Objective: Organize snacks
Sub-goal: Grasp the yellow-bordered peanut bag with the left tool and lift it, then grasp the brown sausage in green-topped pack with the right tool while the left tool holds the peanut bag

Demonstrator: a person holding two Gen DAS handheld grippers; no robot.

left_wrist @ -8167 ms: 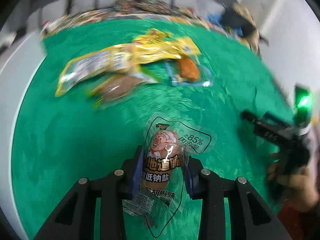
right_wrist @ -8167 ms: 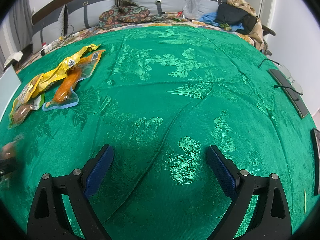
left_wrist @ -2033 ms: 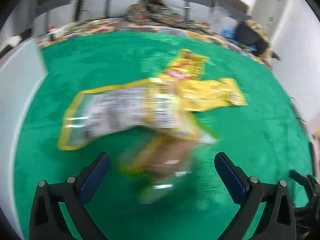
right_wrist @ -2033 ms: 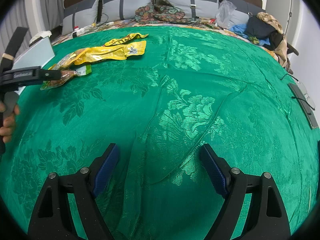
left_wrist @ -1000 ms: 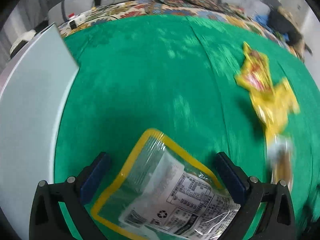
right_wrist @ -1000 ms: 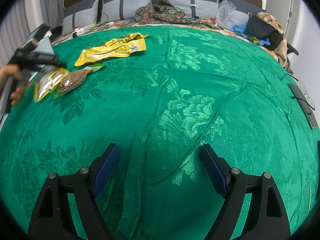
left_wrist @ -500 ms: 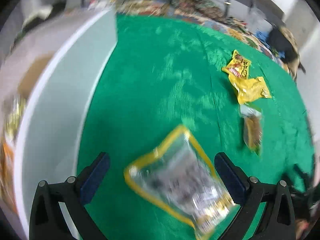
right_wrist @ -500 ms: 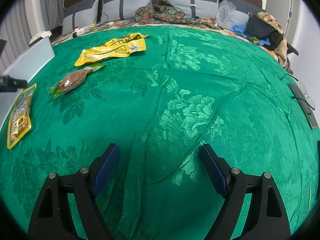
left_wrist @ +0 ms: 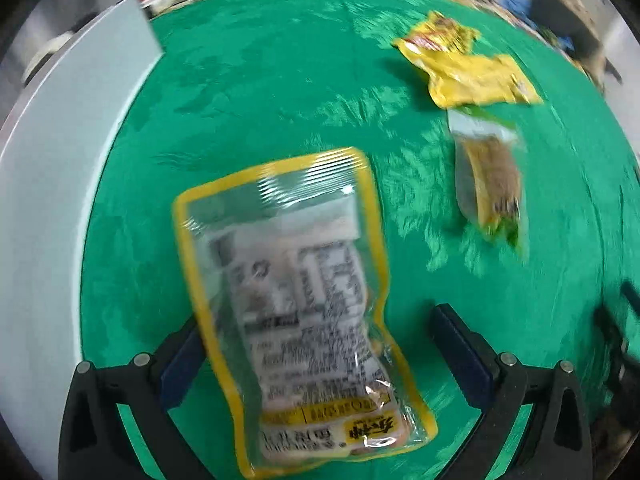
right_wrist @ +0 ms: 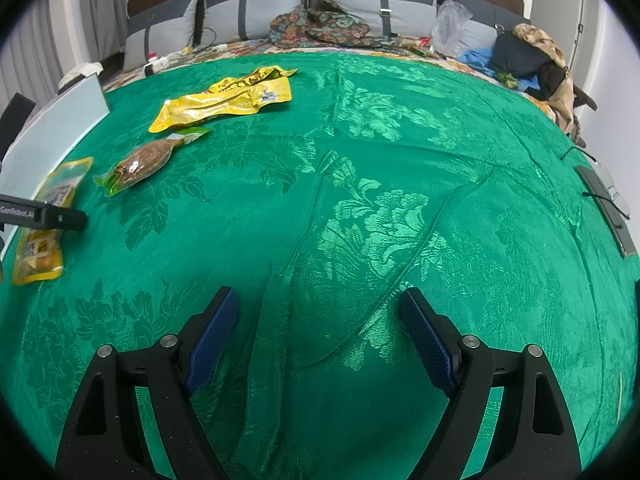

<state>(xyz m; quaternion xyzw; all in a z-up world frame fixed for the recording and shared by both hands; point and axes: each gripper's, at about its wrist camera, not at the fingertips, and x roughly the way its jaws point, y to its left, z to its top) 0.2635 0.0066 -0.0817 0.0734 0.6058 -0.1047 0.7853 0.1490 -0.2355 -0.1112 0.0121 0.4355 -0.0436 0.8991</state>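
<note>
Snack pouch between spread jaws on the bed
Left gripper [left_wrist: 324,348] jaws wide around the yellow-edged pouch [left_wrist: 296,304], near the bed's [right_wrist: 360,184] left edge; right gripper [right_wrist: 320,340] jaws wide, empty.

the left wrist view is motion-blurred: print on the yellow-edged clear snack pouch [left_wrist: 304,304] is unreadable. in the right wrist view the left gripper's finger [right_wrist: 44,216] crosses it, arm cut off at frame edge.

A clear pouch [left_wrist: 296,300] lies flat on the bedspread [right_wrist: 360,184], beside a board [left_wrist: 52,168] at its left edge. To its right lies a small packet [left_wrist: 488,176], and beyond that two wrappers [left_wrist: 468,72] touch. Pillows [right_wrist: 248,12] line the far end.
</note>
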